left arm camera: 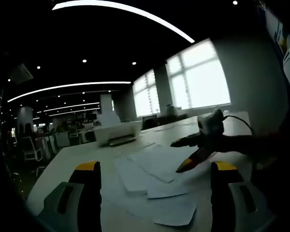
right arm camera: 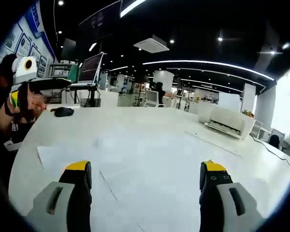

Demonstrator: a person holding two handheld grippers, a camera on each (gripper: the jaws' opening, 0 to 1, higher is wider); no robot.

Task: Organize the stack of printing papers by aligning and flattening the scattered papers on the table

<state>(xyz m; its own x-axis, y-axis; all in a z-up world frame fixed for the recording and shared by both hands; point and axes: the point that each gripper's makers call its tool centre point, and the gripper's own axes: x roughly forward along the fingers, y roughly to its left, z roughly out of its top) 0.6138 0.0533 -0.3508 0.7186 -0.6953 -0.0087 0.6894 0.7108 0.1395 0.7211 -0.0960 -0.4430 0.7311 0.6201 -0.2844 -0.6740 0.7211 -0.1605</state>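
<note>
**Both grippers wide open above scattered papers**

Left gripper [left arm camera: 155,176], in the left gripper view: jaws spread wide at the bottom of the frame, yellow-tipped, holding nothing. Between and beyond them, papers [left arm camera: 157,176] lying loose and overlapping on the table [left arm camera: 67,162], corners pointing different ways, one sheet low at centre right, others fanning toward mid-frame. Just beyond the papers at right centre, right gripper [left arm camera: 186,154] coming in from the right edge, yellow tip angled down close over the top sheet; contact not clear. Jaws parted there, nothing held. Dark sleeve and hand behind it at the right edge. Farther back at centre, white printer [left arm camera: 117,133] on the table. Bright windows [left arm camera: 198,77] in the upper right, curved ceiling light strips across the upper left, office chairs at the far left.

Right gripper [right arm camera: 145,181], in the right gripper view: jaws wide apart at the bottom of the frame, empty. Papers [right arm camera: 70,157] flat on the table [right arm camera: 150,125] just beyond the left jaw and running on under the space between the jaws, edges faint against the white surface. Left gripper [right arm camera: 36,84] at the upper left edge, held in a hand; jaw state not readable there. Dark mouse [right arm camera: 64,111] on the table near it. Printer [right arm camera: 226,122] at the right of the frame, cable trailing toward the right edge. Monitors and desks across the background.
</note>
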